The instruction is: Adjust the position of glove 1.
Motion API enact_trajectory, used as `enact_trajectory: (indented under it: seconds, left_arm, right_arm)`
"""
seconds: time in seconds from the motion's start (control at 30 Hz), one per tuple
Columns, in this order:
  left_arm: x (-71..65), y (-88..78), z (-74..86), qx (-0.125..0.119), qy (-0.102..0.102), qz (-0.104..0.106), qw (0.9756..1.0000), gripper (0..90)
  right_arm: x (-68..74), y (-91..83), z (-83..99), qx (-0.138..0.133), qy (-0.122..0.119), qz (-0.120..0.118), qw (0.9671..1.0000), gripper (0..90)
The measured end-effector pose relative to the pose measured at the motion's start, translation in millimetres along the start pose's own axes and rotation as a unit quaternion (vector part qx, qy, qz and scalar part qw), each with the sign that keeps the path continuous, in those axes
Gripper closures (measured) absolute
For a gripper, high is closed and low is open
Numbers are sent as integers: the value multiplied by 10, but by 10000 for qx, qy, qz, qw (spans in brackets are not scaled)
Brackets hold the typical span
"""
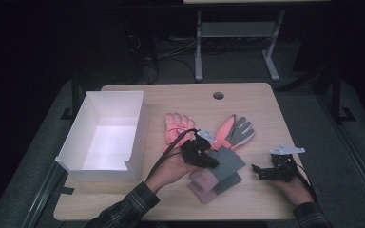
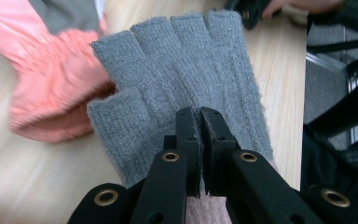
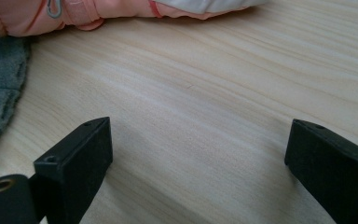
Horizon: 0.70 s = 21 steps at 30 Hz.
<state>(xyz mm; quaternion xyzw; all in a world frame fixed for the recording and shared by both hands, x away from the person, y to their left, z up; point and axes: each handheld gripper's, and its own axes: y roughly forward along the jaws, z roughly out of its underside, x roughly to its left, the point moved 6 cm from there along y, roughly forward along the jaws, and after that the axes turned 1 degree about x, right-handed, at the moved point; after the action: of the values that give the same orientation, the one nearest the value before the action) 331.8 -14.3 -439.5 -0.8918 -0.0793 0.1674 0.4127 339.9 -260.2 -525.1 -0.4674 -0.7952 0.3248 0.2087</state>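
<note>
Grey fingerless glove (image 2: 186,70) pinched near its cuff edge by left gripper (image 2: 201,116).

The high view is dim overall: the room beyond the table (image 1: 247,97) falls into near black, while the tabletop and the white box (image 1: 105,135) catch soft light from above. The box's inner floor glows brightest, almost washed out. Shadows are faint and short. Detail is coarse and slightly grainy.

The left gripper view is brighter, with even light. The grey knit glove (image 2: 186,84) is sharp at its middle; the pink glove (image 2: 51,98) at the left is smeared by blur.

The right gripper view is bright and soft, with wood grain crisp nearby and the far edge hazy.
</note>
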Motion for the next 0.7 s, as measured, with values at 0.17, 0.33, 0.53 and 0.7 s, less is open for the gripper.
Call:
enact_trajectory:
  seconds: [0.17,0.33,0.53,0.7]
  left_arm:
    - [-37,102,105,154,10,67,9999,867]
    - [-99,209,193,345,57,181,9992,867]
    - [-97,297,232,476,94,160,9987,867]
    - [-57,324,227,420,-19,150,9990,867]
  right_arm:
    - [-1,0,0,-2,-8,1,10000,70]
    - [-1,0,0,-1,-5,3,10000,70]
    - [-1,1,0,-2,-3,7,10000,70]
    - [-1,1,0,-2,-1,8,10000,70]
